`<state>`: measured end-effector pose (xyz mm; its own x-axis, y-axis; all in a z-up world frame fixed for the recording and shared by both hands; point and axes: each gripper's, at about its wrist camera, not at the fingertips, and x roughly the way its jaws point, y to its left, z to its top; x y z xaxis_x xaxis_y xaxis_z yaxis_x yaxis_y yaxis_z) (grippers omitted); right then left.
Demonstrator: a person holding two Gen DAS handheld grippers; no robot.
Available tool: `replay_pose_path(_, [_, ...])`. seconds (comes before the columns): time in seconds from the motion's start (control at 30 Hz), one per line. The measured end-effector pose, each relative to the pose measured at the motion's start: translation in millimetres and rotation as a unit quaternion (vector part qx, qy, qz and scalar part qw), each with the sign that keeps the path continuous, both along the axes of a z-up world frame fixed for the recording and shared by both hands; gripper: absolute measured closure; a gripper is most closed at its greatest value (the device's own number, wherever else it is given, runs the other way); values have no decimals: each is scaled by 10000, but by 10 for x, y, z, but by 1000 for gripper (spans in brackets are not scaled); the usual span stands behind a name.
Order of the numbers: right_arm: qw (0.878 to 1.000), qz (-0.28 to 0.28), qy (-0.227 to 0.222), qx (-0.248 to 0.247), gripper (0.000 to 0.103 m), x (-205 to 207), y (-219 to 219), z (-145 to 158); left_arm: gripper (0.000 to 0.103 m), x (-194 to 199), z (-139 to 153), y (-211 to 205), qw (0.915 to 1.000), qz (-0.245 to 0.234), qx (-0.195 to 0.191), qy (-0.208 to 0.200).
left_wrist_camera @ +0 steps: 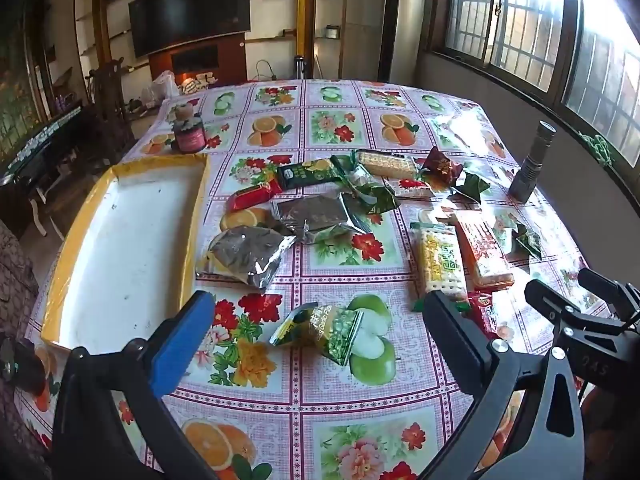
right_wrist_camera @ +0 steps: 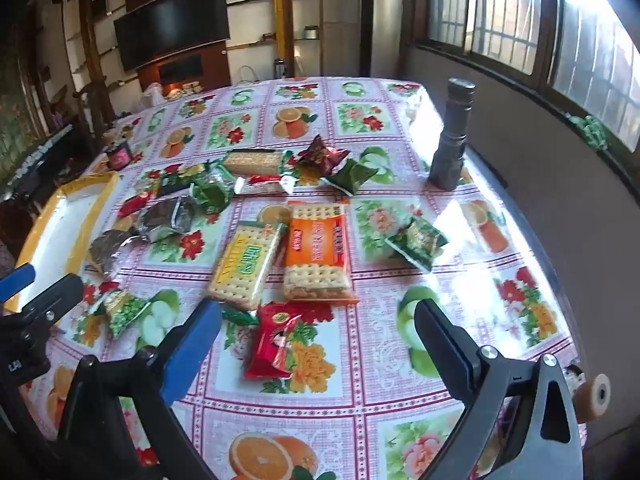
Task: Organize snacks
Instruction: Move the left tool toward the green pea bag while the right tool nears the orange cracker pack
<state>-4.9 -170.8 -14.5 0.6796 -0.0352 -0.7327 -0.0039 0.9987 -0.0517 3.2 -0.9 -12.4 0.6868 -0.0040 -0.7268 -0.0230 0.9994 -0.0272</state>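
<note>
Left wrist view, left tool [left_wrist_camera: 316, 332]: jaws stood wide apart, nothing between the pads; hung above the surface [left_wrist_camera: 360, 420].
Left wrist view, nearest snack: green-gold packet [left_wrist_camera: 320, 330] lying flat between the fingers' line, on the cloth. Judged light, crinkly, puffed with air; best pinched across its middle, sealed ends likely to slip.
Left wrist view, foil pouches [left_wrist_camera: 248, 256]: two silvery, soft, slack; judged slippery, to be taken at a thick fold.
Left wrist view, tray [left_wrist_camera: 64, 256]: yellow-rimmed, white inside, empty, just left of the snacks; judged the place for them.
Right wrist view, right tool [right_wrist_camera: 316, 328]: jaws spread wide, holding nothing, pointed down at the surface.
Right wrist view, red packet [right_wrist_camera: 280, 344]: flat, right ahead of the fingers; light and thin, edge grip judged hard.
Right wrist view, cracker packs [right_wrist_camera: 316, 256]: yellow and orange, side by side; stiff but brittle, to be held gently across the narrow width.
Right wrist view, flashlight [right_wrist_camera: 452, 136]: upright, well apart from the snacks.
</note>
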Motion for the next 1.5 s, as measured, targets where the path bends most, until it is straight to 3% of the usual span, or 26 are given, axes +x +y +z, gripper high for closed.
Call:
replay_pose_path(0.97, [9999, -108, -59, -17, 5, -87, -174, 123, 0, 8, -9, 72, 10000, -7, 0, 25])
replay_pose_path(1.37, [9994, -198, 3, 279, 5, -228, -431, 107, 0, -93, -66, 367, 9965, -559, -619, 76])
replay_pose_path(1.5, [9992, -163, 24, 352, 5, -276, -478, 81, 0, -125, -47, 315, 9949, -797, -620, 68])
